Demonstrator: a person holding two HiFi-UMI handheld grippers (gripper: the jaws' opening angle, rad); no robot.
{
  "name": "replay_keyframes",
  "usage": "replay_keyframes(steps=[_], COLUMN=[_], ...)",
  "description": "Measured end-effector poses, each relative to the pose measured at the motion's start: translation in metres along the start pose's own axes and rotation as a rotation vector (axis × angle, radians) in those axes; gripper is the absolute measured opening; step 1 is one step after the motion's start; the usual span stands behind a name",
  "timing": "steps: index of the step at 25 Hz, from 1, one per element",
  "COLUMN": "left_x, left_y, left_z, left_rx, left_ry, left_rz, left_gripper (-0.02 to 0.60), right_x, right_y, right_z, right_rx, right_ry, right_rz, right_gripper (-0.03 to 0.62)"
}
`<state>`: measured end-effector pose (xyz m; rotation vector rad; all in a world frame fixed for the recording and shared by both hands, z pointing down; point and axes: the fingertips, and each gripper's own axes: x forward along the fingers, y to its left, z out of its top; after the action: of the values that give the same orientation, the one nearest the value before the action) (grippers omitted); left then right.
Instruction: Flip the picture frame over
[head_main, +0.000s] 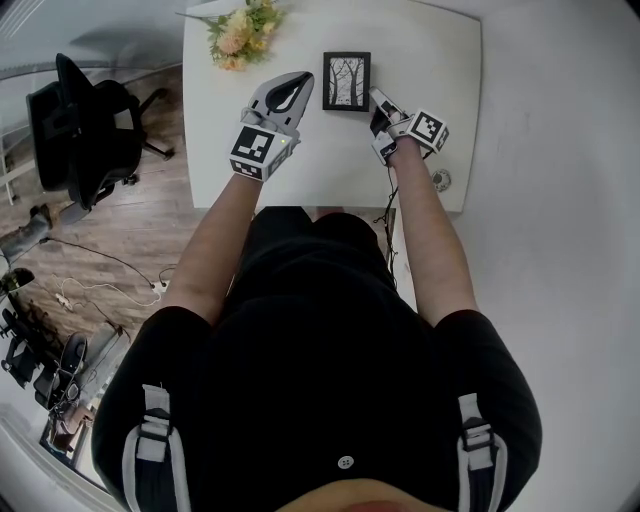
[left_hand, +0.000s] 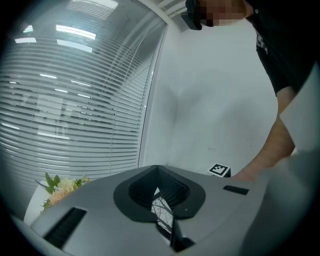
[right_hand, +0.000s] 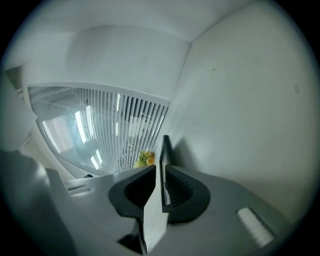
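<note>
The black picture frame (head_main: 346, 80) with a tree picture shows its face upward on the white table (head_main: 430, 60). My right gripper (head_main: 378, 97) is at its near right corner, shut on the frame's edge. In the right gripper view the frame (right_hand: 165, 150) runs edge-on between the pads of that gripper (right_hand: 161, 172). My left gripper (head_main: 300, 77) rests just left of the frame, apart from it, with its tips together and nothing held. In the left gripper view part of the picture (left_hand: 162, 212) shows through the hollow behind the tips of the left gripper (left_hand: 157, 170).
A bunch of flowers (head_main: 243, 28) lies at the table's far left corner. A round cable hole (head_main: 440, 180) sits near the table's near right edge. A black office chair (head_main: 85, 125) stands on the wooden floor to the left. White walls bound the table's right side.
</note>
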<state>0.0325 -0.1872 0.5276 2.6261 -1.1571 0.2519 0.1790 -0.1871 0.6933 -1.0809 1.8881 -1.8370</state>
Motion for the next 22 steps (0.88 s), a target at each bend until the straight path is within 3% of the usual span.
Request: replay_keyframes(steps=[7,12,18,22], left_x=[-0.008,-0.013,-0.027,-0.039], left_y=[-0.005,-0.013,-0.032,-0.048], left_z=[0.005,0.014,0.026,0.041], left_rx=[0.016,0.034,0.057,0.049], left_ry=[-0.003,-0.005,-0.005,-0.009], left_rz=[0.021,0.035,0.056,0.056], left_gripper=[0.002,0.002,0.002,0.002], right_x=[-0.006,-0.017,-0.037,-0.055], right_y=[0.011,0.049,0.104,0.159], right_z=[0.005,0.004,-0.001,0.000], right_rx=[-0.077,-0.206,-0.593,-0.905], right_ry=[0.001,0.043,0.102,0.056], right_rz=[-0.019,0.017,0.015,0.017], right_gripper=[0.061,0.063,0.058,0.035])
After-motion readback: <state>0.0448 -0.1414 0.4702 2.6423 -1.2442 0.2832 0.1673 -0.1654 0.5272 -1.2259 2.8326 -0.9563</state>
